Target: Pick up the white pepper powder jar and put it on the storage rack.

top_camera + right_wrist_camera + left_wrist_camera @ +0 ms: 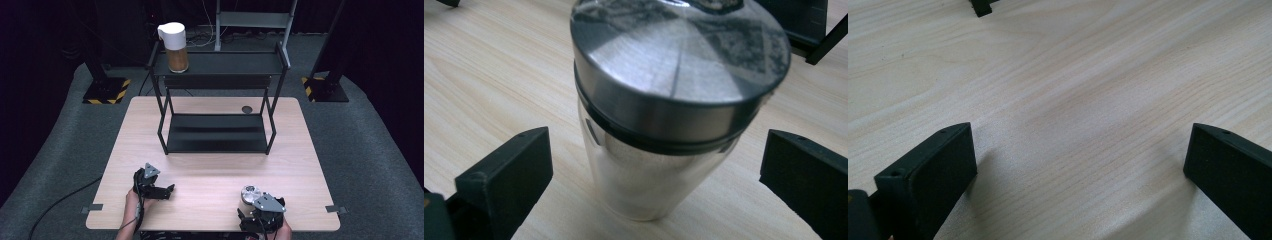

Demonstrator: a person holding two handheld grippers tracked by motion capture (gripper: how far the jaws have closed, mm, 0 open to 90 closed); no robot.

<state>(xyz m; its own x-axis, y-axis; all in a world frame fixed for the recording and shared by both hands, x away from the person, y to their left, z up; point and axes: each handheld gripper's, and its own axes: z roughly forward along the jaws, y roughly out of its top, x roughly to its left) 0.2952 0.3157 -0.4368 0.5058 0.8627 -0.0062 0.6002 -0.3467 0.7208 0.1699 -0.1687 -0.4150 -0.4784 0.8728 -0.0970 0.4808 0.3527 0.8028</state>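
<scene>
Behind the jar (249,193): black rack (217,134)

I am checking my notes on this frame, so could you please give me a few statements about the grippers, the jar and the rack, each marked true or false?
1. The right gripper has its jaws apart on either side of the steel-lidded jar. True.
2. The jar lies on its side on the table. False: it stands upright.
3. The left gripper holds a cup. False: its open jaws have only bare wood between them.
4. A white-lidded container stands at the left end of the black rack on its top shelf. True.
5. The rack's lower shelf carries a bowl. False: it is bare.
</scene>
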